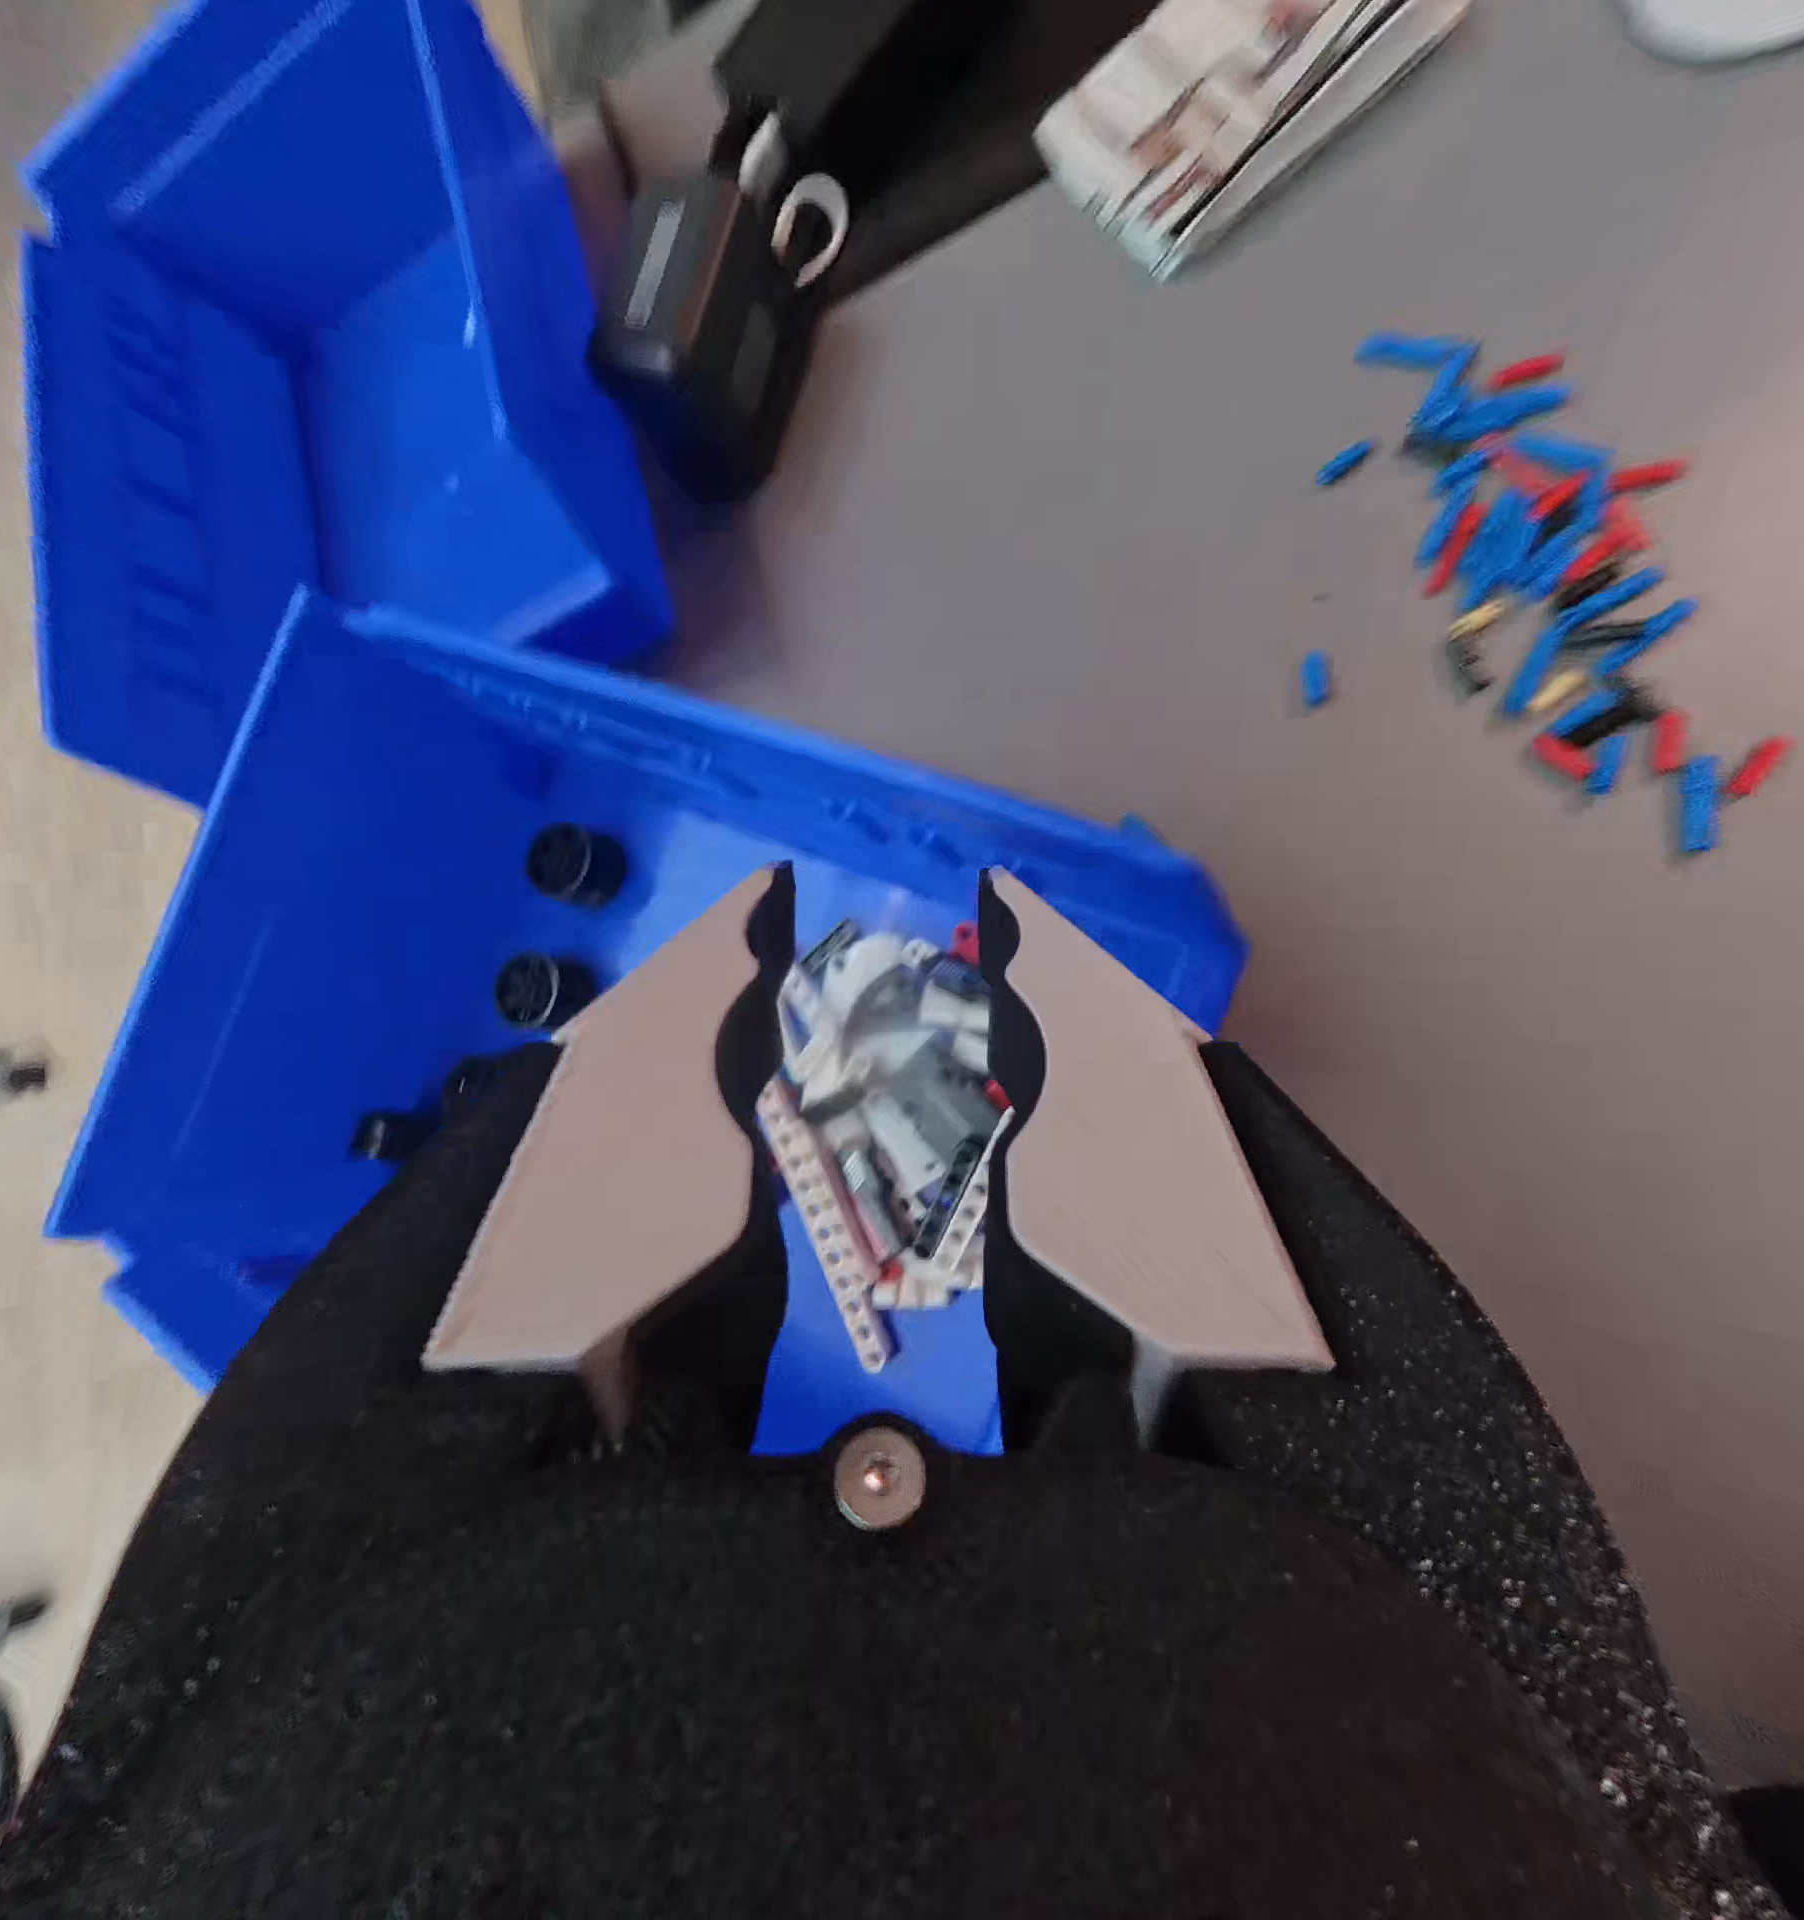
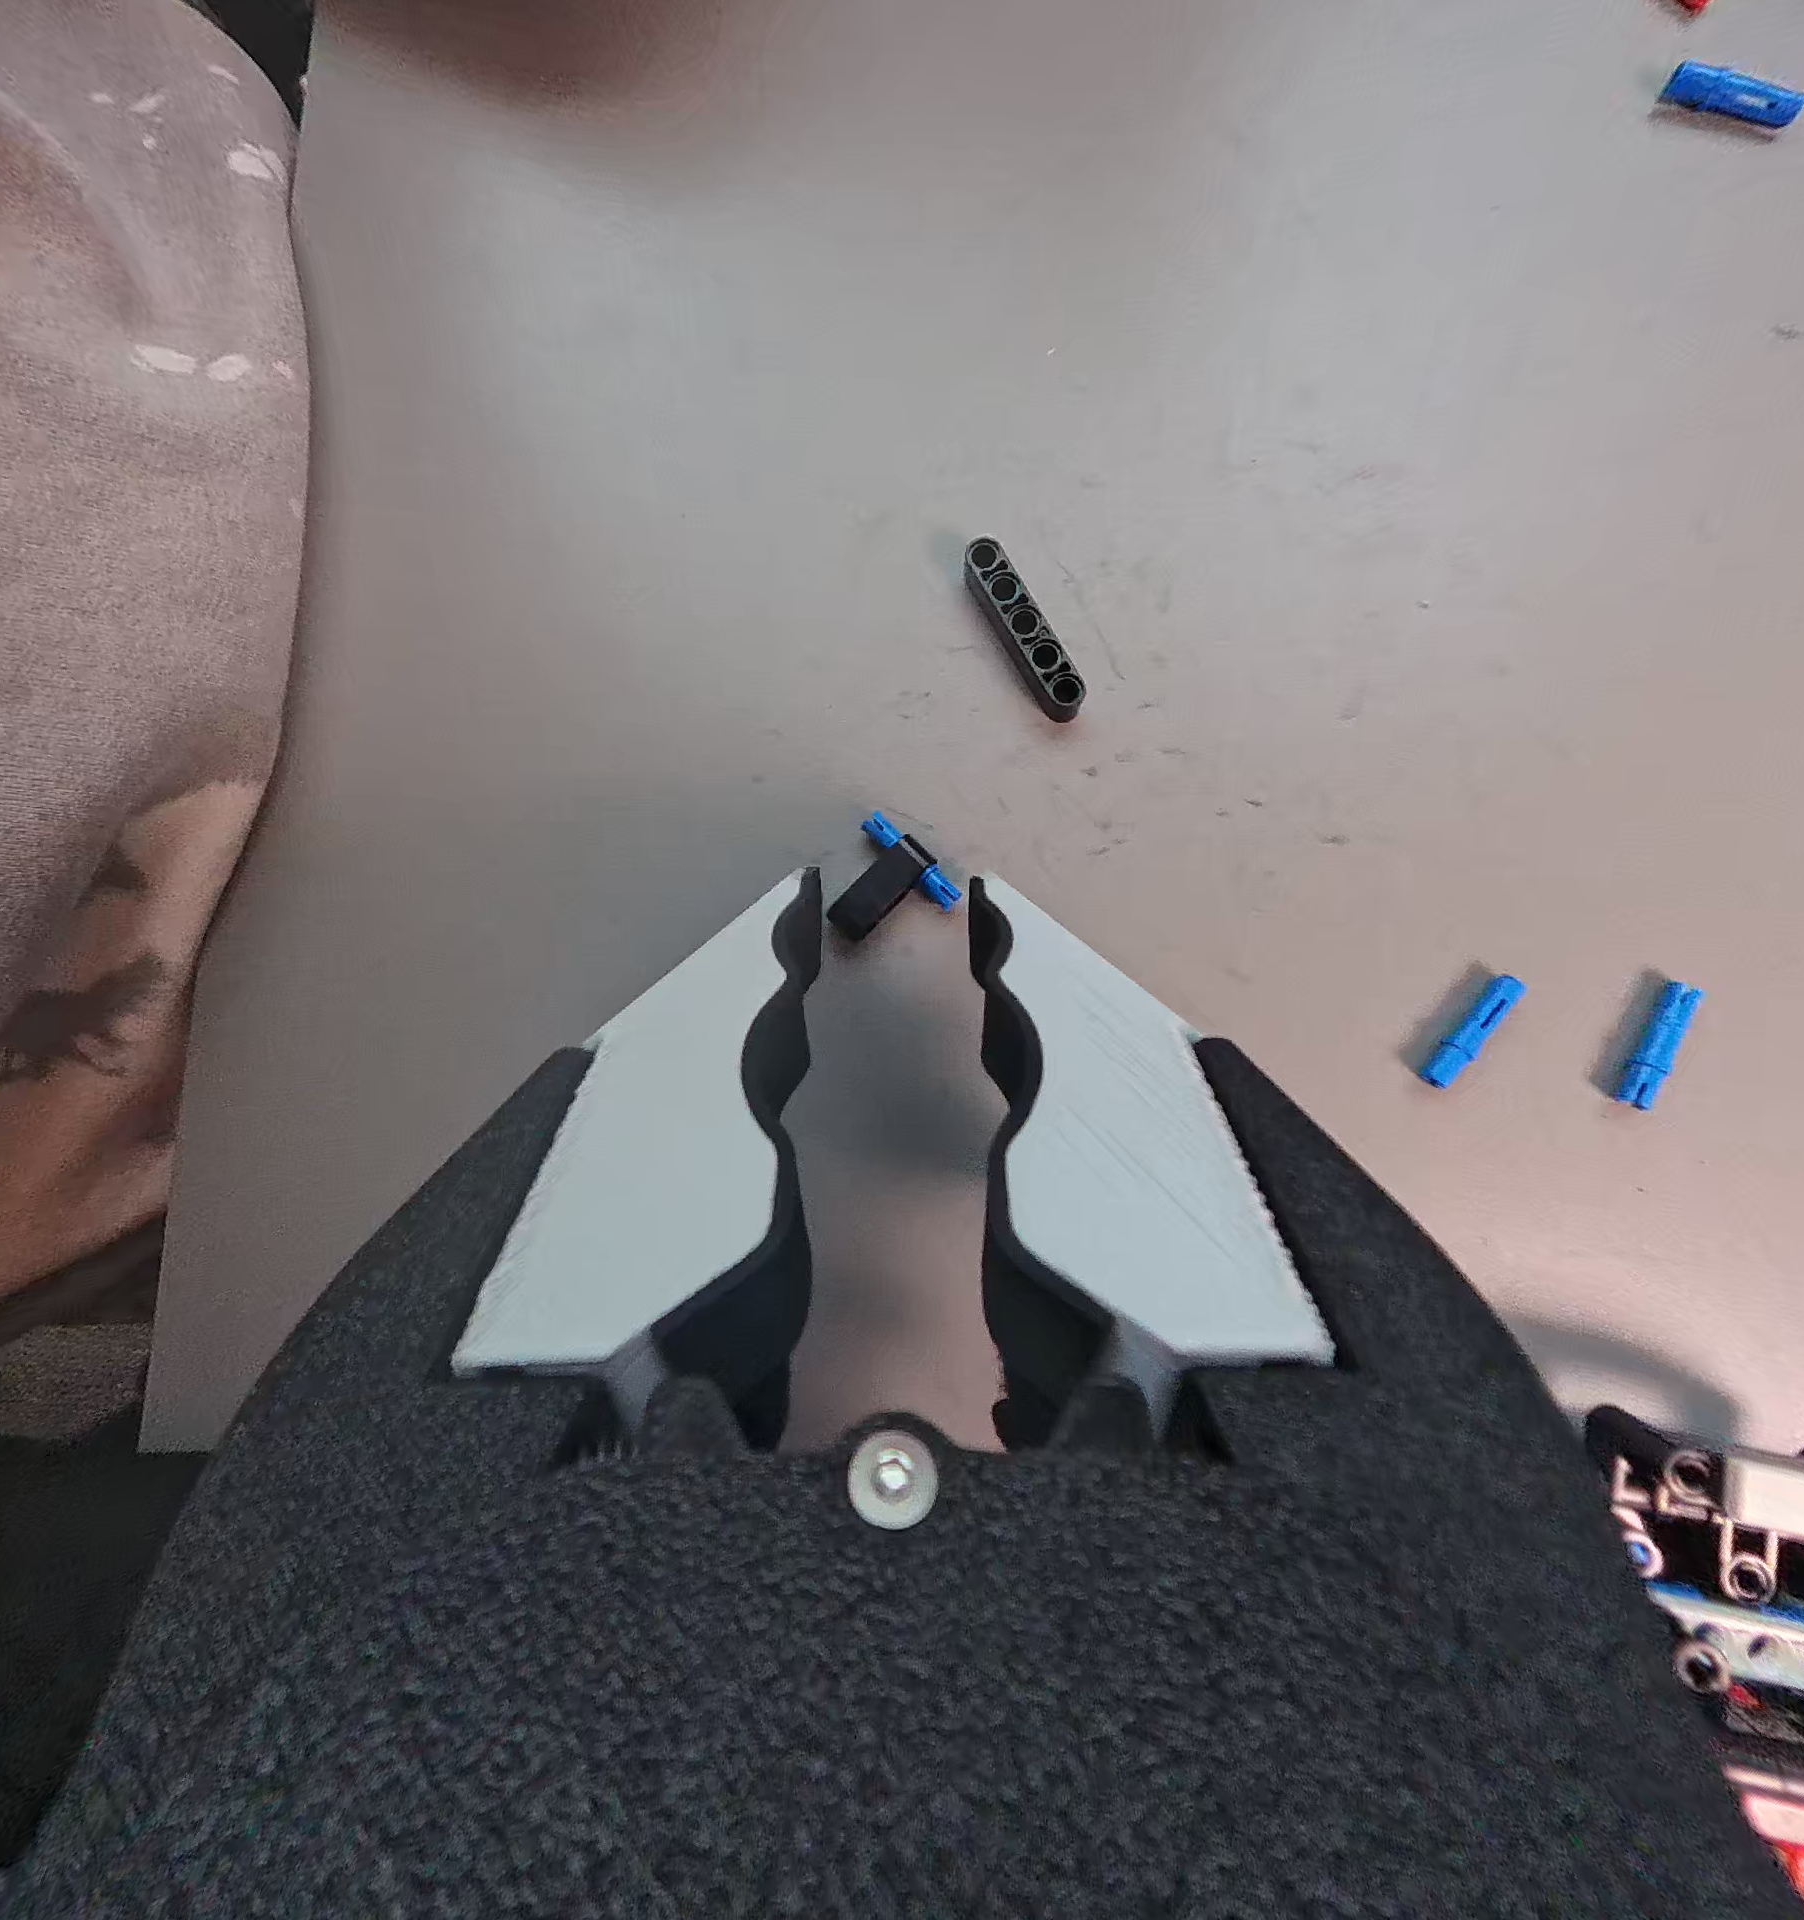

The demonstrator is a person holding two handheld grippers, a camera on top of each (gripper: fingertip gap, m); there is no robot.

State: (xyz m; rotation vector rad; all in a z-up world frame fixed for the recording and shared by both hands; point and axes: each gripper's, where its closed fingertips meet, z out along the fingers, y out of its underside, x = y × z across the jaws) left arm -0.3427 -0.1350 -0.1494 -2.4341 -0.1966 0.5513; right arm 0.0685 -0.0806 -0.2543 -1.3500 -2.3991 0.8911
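In the left wrist view my left gripper [image 1: 885,883] is open above a blue bin [image 1: 337,935]. A heap of white, grey and tan toy building parts [image 1: 882,1101] lies in the bin, seen between the jaws; nothing is gripped. Black wheels [image 1: 574,868] lie in the same bin to the left. In the right wrist view my right gripper [image 2: 893,888] is open just above the grey table [image 2: 1293,416]. A small black connector with a blue pin through it [image 2: 893,878] lies at the fingertips, ungripped. A black five-hole beam [image 2: 1025,627] lies farther ahead.
A second blue bin [image 1: 285,364] stands behind the first. A pile of blue, red and black pins [image 1: 1563,561] lies on the table to the right, with booklets [image 1: 1230,114] beyond. Two blue pins [image 2: 1469,1029] lie right of my right gripper; a partly built model [image 2: 1750,1621] is at lower right. A person's sleeve [image 2: 98,623] is at left.
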